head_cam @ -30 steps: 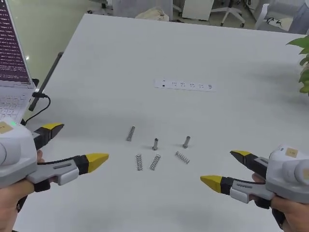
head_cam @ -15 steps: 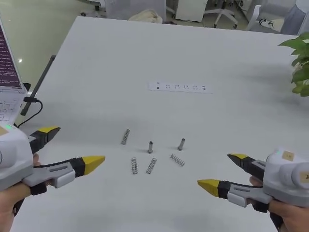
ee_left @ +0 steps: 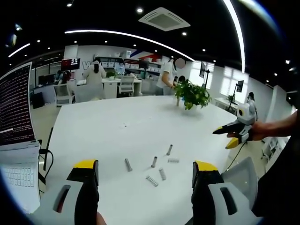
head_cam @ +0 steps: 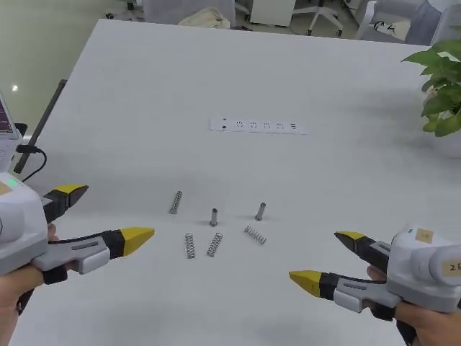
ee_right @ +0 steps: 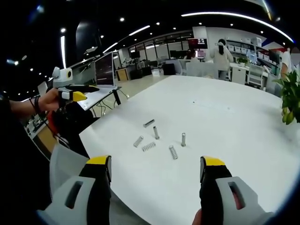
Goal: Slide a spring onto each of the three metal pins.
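Three metal pins stand or lie mid-table: one pin (head_cam: 175, 202) lies tilted at the left, a second pin (head_cam: 213, 217) and a third pin (head_cam: 260, 211) stand upright. Three loose springs (head_cam: 189, 245), (head_cam: 214, 244), (head_cam: 253, 235) lie flat just in front of them. My left gripper (head_cam: 108, 213) hovers open at the left, well short of the pins. At the right, my right gripper (head_cam: 322, 256) is also open and holds nothing. The left gripper view shows the pins (ee_left: 153, 161) and springs (ee_left: 161, 174) ahead of its open gripper (ee_left: 145, 164). The right gripper view has them (ee_right: 155, 132) beyond its open gripper (ee_right: 155, 161).
A white power strip (head_cam: 258, 126) lies flat farther back on the white table (head_cam: 324, 166). A potted plant (head_cam: 439, 86) stands at the right edge. A laptop (ee_left: 18, 154) and a black cable (head_cam: 29, 155) sit at the left. Office chairs stand beyond the far edge.
The head camera has panned right, so the laptop slid out of the picture. Pins and springs lie as before, and both grippers stay open in about the same places.
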The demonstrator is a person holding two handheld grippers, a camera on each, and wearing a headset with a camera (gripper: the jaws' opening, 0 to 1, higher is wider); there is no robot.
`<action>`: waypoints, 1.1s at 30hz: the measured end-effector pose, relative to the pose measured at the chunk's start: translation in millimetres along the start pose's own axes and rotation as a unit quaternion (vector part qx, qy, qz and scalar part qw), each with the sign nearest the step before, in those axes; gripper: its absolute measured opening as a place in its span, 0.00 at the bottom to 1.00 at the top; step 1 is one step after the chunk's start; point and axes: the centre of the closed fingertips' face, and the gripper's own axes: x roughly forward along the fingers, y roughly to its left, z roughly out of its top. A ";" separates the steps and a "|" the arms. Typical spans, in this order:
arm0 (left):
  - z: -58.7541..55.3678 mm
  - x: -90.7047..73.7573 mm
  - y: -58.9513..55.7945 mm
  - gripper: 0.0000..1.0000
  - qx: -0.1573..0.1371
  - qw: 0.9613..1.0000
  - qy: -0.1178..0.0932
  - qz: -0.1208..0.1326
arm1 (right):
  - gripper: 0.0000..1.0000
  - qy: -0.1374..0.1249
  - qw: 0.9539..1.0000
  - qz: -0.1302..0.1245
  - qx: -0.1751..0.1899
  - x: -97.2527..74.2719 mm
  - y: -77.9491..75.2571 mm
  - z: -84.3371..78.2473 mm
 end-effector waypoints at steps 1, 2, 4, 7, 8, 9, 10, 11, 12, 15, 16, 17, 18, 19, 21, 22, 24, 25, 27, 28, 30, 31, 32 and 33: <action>0.3 1.2 -0.1 0.79 0.001 1.000 0.001 -0.001 | 0.77 0.000 1.000 0.000 0.000 -0.2 -0.3 -0.3; 0.7 2.2 -0.4 0.79 0.001 1.000 0.001 -0.002 | 0.77 0.000 1.000 0.000 0.001 -0.5 -0.4 -0.3; 1.7 4.6 -0.6 0.79 0.003 1.000 0.001 -0.005 | 0.77 -0.001 1.000 -0.001 0.001 -1.1 -0.8 -0.3; 4.4 7.7 -2.1 0.79 0.005 1.000 0.001 -0.008 | 0.76 -0.002 1.000 -0.005 0.000 -3.1 -2.1 1.4; 5.0 8.3 -2.7 0.79 0.006 1.000 0.001 -0.009 | 0.76 -0.003 1.000 -0.006 0.000 -3.7 -2.4 2.1; 5.4 9.6 -3.1 0.79 0.006 1.000 0.000 -0.011 | 0.76 -0.005 1.000 -0.007 0.000 -5.2 -2.0 3.9; 5.3 11.0 -3.0 0.79 0.006 1.000 0.001 -0.012 | 0.76 -0.007 1.000 -0.008 0.001 -6.0 -1.8 4.8; 4.5 12.8 -3.1 0.79 0.006 1.000 0.003 -0.014 | 0.76 -0.007 1.000 -0.009 0.001 -6.2 -2.1 4.8; 4.3 13.9 -3.9 0.79 0.007 1.000 0.004 -0.015 | 0.76 -0.007 1.000 -0.009 0.000 -6.4 -2.2 4.4; 4.5 17.9 -4.9 0.78 0.009 1.000 0.006 -0.019 | 0.76 -0.006 1.000 -0.012 0.001 -7.4 -3.0 2.5; 5.3 19.3 -4.7 0.78 0.010 1.000 0.006 -0.019 | 0.76 -0.006 1.000 -0.013 0.002 -8.1 -2.9 1.9; 5.8 20.4 -4.3 0.78 0.011 1.000 0.006 -0.019 | 0.76 -0.006 1.000 -0.013 0.002 -8.3 -2.8 1.8; 6.4 22.4 -3.7 0.78 0.011 1.000 0.006 -0.021 | 0.76 -0.006 1.000 -0.014 0.004 -9.3 -2.4 1.2; 7.1 24.1 -3.3 0.78 0.010 1.000 0.005 -0.022 | 0.76 -0.005 1.000 -0.015 0.003 -9.6 -2.4 0.8; 7.4 28.4 -2.5 0.78 0.011 1.000 0.006 -0.024 | 0.76 -0.004 1.000 -0.017 0.004 -10.8 -2.7 0.0; 7.4 30.7 -2.1 0.77 0.013 1.000 0.007 -0.026 | 0.76 -0.004 1.000 -0.018 0.004 -11.7 -2.8 0.1; 7.6 35.1 -1.5 0.77 0.013 0.999 0.008 -0.028 | 0.76 -0.006 1.000 -0.020 0.004 -13.5 -3.4 0.8; 7.9 37.2 -1.6 0.77 0.014 0.999 0.008 -0.030 | 0.76 -0.007 1.000 -0.022 0.006 -14.7 -4.0 1.0; 8.3 42.6 -1.5 0.77 0.015 0.999 0.010 -0.034 | 0.76 -0.008 1.000 -0.024 0.006 -15.8 -4.4 1.1; 8.6 44.9 -1.5 0.77 0.016 0.999 0.011 -0.036 | 0.76 -0.008 1.000 -0.026 0.007 -16.5 -4.7 0.8; 10.1 50.1 -1.3 0.76 0.019 0.999 0.012 -0.039 | 0.76 -0.008 1.000 -0.028 0.007 -17.9 -5.8 0.0; 11.1 52.6 -0.9 0.76 0.021 0.999 0.012 -0.040 | 0.76 -0.008 1.000 -0.029 0.008 -18.8 -5.9 0.1; 11.9 54.5 -0.7 0.76 0.021 0.999 0.011 -0.042 | 0.76 -0.008 0.999 -0.030 0.008 -19.5 -6.0 0.0; 12.8 57.4 -0.2 0.76 0.019 0.999 0.010 -0.043 | 0.76 -0.008 0.999 -0.032 0.009 -20.3 -6.5 -0.5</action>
